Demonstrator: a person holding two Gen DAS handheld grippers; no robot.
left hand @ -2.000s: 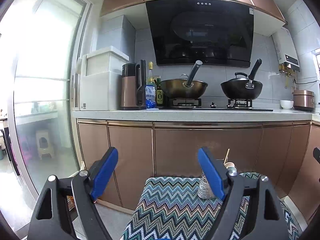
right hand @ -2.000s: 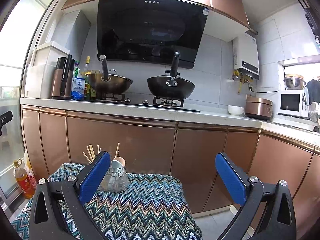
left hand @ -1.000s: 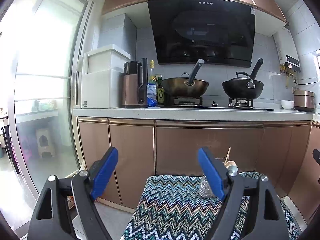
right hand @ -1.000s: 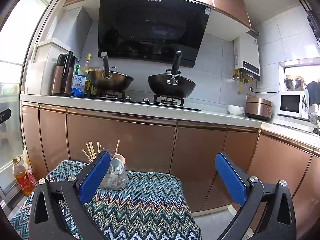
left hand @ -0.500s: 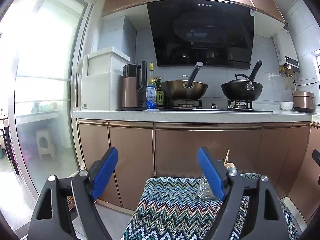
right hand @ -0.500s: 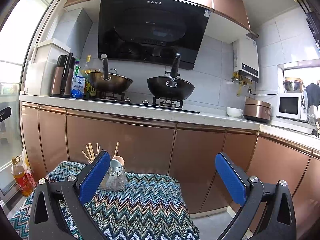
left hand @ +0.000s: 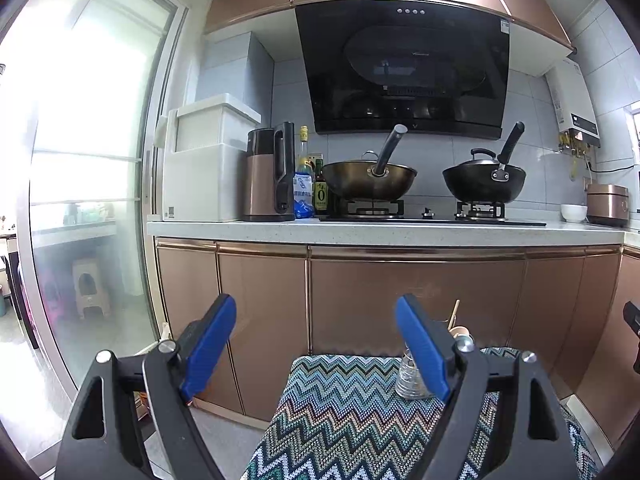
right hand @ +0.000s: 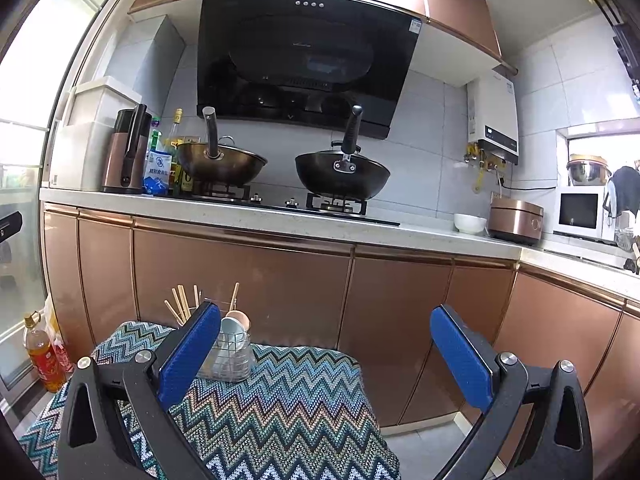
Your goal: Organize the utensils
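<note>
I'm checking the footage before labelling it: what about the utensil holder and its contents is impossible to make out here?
- Utensil holder, left wrist view: mostly hidden behind the left gripper finger.
- Utensil holder, right wrist view: its left side is covered by the right gripper finger.
- Chopsticks: lower ends hidden, count unclear.
- Spoons: too small to tell how many.

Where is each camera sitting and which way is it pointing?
Left wrist: on the open left gripper, facing the cabinets and stove; the utensil holder is behind its right finger.
Right wrist: on the open right gripper, same way; the utensil holder is by its left finger.
Shared: holder, zigzag cloth, both woks.
</note>
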